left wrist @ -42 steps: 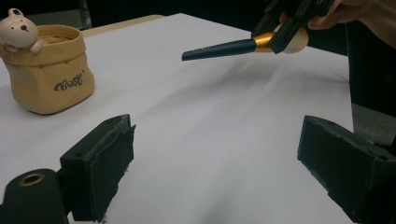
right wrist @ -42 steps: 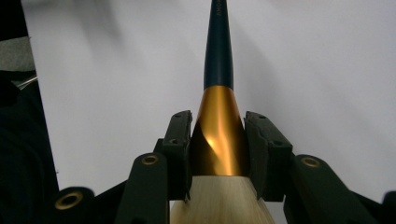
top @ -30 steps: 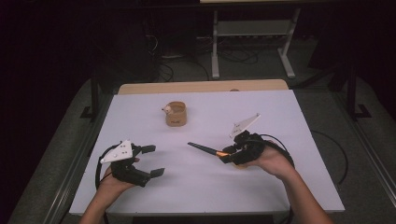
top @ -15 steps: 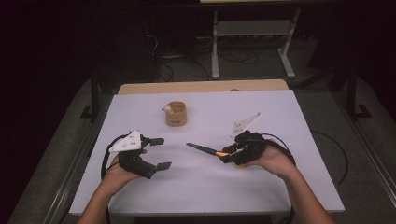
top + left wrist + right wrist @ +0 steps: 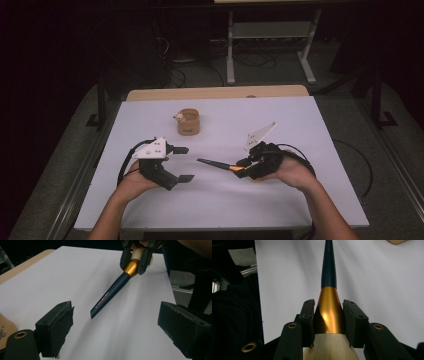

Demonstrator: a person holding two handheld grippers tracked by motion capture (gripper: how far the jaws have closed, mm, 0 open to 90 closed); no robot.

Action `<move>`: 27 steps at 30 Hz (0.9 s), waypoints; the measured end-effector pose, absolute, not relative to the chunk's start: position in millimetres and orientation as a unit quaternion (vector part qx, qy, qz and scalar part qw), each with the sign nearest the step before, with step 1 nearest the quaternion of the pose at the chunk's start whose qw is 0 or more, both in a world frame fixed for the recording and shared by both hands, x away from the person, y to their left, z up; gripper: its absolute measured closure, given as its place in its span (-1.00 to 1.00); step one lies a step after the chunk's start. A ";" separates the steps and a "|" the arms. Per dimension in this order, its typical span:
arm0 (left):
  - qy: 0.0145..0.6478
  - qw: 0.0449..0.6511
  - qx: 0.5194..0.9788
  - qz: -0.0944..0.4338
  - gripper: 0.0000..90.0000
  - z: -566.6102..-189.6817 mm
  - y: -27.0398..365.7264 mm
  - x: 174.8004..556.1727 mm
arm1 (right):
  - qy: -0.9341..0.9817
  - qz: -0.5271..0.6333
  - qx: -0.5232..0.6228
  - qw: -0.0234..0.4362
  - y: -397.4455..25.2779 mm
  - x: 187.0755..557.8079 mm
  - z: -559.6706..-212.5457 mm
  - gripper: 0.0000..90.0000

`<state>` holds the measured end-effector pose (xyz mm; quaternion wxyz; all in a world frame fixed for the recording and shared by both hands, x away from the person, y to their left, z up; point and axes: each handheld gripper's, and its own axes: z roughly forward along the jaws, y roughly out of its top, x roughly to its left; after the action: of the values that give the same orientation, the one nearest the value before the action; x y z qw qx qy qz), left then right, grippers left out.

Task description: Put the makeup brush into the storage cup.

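Right hand-held gripper [image 5: 243, 168]: clamped on brush [image 5: 215, 163] at gold ferrule | left hand-held gripper [image 5: 182, 164]: held wide, empty | cup [image 5: 188, 122]: stood on bench [image 5: 300, 130], apart.

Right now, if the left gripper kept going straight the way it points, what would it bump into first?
Probably the brush: its dark handle tip lies ahead of the open left gripper, held by the right gripper. Depth is hard to judge.

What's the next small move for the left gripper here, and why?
Probably ease the left gripper forward around the brush handle. Its jaws stand wide open, the dark tip points between them, and the right gripper already clamps the gold collar.
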<state>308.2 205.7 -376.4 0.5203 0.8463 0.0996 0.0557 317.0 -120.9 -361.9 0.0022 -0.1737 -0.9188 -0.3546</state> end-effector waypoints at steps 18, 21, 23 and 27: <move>0.064 0.500 0.863 0.035 -0.73 -382.1 190.5 310.7 | -0.927 -0.346 -0.141 0.015 -109.5 313.8 -366.8 0.38; 0.060 0.493 0.867 0.038 -0.73 -382.8 189.0 309.9 | -0.928 -0.344 -0.141 0.017 -106.7 312.0 -367.2 0.38; 0.058 0.492 0.868 0.036 -0.73 -382.7 187.5 308.6 | -0.929 -0.344 -0.138 0.019 -105.5 311.0 -367.2 0.38; 0.054 0.487 0.871 0.031 -0.73 -383.0 185.1 308.1 | -0.929 -0.345 -0.130 0.023 -102.2 309.3 -367.4 0.38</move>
<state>308.1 185.1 -383.0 0.4872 0.8711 0.0538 0.0312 309.3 -102.2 -367.4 0.0227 -0.1302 -0.9294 -0.3445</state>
